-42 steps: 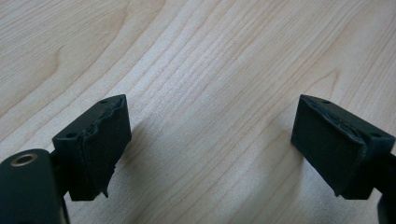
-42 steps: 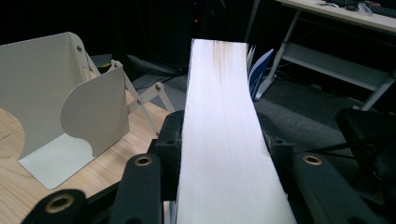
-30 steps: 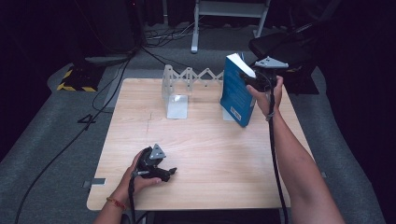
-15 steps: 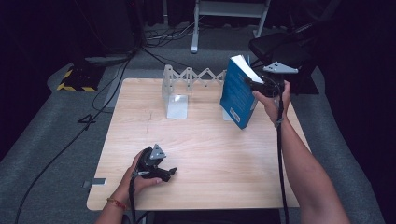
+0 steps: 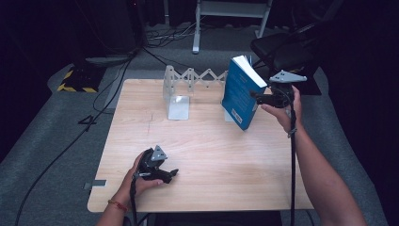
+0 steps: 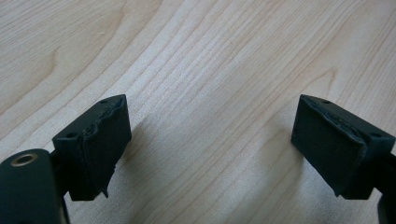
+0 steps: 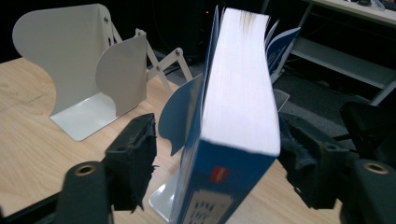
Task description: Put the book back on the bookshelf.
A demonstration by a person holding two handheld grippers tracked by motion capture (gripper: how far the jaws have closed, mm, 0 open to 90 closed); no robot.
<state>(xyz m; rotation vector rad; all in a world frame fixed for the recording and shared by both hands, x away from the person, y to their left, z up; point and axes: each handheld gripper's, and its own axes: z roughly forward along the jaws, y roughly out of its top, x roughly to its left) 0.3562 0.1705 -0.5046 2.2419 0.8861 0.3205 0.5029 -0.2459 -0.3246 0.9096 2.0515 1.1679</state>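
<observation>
Now the blue book (image 5: pixel 241 94) is more upright than a second ago and a little further toward 1 o'clock on the table (image 5: pixel 207 155), so I judge that the person is standing it up beside the white folding bookend rack (image 5: pixel 181 89). The right gripper (image 5: pixel 263 98) has its jaws around the book, but the left jaw stands apart from the cover, so I cannot tell if the grip is firm. The book's long axis rises steeply, its top leaning to 11 o'clock, while the left gripper (image 6: pixel 210 140) rests wide open and empty at 7 o'clock.
</observation>
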